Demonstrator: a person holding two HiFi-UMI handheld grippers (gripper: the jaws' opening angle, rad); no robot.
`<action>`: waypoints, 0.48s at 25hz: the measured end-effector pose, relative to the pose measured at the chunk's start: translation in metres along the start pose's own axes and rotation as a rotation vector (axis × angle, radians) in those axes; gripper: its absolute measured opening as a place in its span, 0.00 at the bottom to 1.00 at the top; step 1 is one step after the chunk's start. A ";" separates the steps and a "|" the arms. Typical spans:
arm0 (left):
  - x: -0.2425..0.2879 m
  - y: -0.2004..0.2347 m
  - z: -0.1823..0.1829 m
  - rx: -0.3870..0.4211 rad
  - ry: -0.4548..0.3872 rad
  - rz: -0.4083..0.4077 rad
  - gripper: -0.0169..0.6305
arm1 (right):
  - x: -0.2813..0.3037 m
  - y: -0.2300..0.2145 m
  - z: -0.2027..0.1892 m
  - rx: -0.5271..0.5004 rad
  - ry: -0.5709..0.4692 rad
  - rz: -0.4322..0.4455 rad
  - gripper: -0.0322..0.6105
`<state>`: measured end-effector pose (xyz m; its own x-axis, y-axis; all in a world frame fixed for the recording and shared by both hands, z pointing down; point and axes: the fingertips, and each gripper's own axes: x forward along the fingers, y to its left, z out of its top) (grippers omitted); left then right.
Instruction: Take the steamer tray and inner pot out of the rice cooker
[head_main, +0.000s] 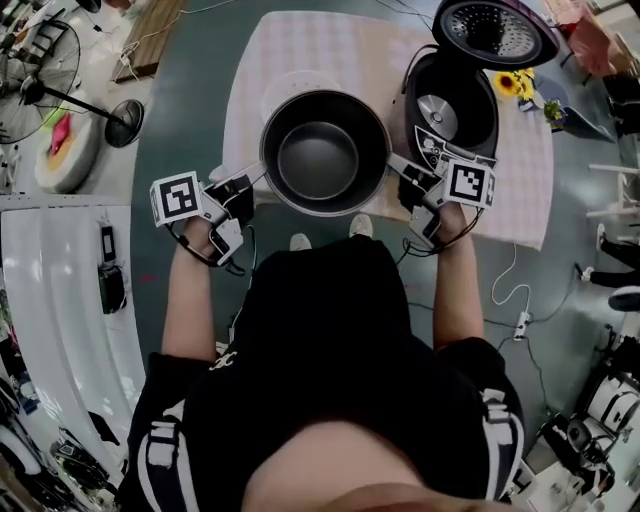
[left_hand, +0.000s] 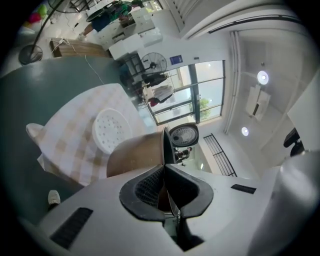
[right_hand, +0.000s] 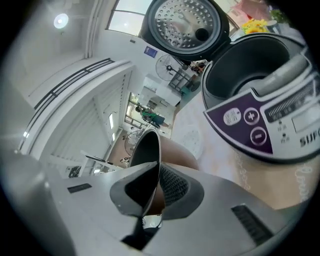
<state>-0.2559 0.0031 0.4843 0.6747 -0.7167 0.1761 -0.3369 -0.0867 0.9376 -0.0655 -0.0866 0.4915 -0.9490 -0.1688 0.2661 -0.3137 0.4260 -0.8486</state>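
As a person at a cloth-covered table (head_main: 245, 60) carries out a kitchen task, the head view shows the inner pot (head_main: 325, 155) already out of the rice cooker (head_main: 455, 115). It is held over the near half of the table between two hand-held tools. The left gripper (head_main: 258, 176) pinches the rim on one side and the right gripper (head_main: 395, 162) pinches the opposite side. The cooker's lid (head_main: 495, 30) stands open, and the white steamer tray (head_main: 278, 84) peeks out just beyond the pot. From above it cannot be told whether the pot's base touches the cloth.

Seen from the left gripper view, the jaws are pressed onto the thin rim edge-on, with the bronze outer wall running away from them. This view alone shows the whole perforated tray, lying flat on the checked cloth.

Seen from the right gripper view, the jaws clamp the rim likewise, one pad inside the dark bowl and one outside. Only here do the cooker's empty cavity and its control panel show close by.

Likely hazards: both grips hold only the narrow rim, so the pot could swivel or slip if either hand tilts. Set down too far forward, it may land on the tray's edge. Swung to the right, it may knock the cooker.
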 end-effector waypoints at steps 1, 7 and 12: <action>-0.002 0.003 -0.004 -0.009 0.011 -0.015 0.04 | 0.000 -0.003 -0.009 0.011 -0.004 -0.014 0.07; -0.024 0.047 -0.021 -0.055 0.046 0.050 0.04 | -0.001 -0.040 -0.049 0.016 0.040 -0.250 0.07; -0.041 0.072 -0.027 -0.078 0.049 0.079 0.04 | 0.022 -0.037 -0.067 0.070 0.053 -0.221 0.07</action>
<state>-0.2902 0.0444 0.5526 0.6796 -0.6846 0.2634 -0.3398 0.0245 0.9402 -0.0765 -0.0466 0.5588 -0.8585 -0.2032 0.4709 -0.5127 0.3208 -0.7964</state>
